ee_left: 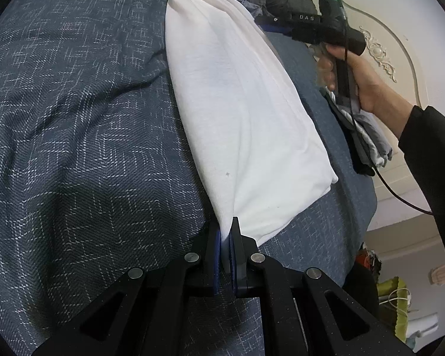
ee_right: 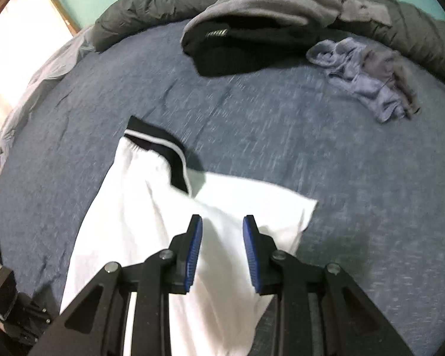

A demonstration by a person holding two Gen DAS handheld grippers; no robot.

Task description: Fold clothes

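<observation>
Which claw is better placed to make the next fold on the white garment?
The left claw: it is already shut on a corner of the white garment. The right claw is open above the cloth, gripping nothing, and would need to close first.

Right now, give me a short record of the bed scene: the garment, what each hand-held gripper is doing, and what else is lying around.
garment: white garment with black, white-striped band, partly lifted off the blue bedspread
left hand-held gripper: shut on a lower edge of the white garment
right hand-held gripper: open, above the garment, gripping nothing
other clothes: black garment, grey garment, crumpled blue-grey garment at the far side
fold stage: cannot tell
</observation>
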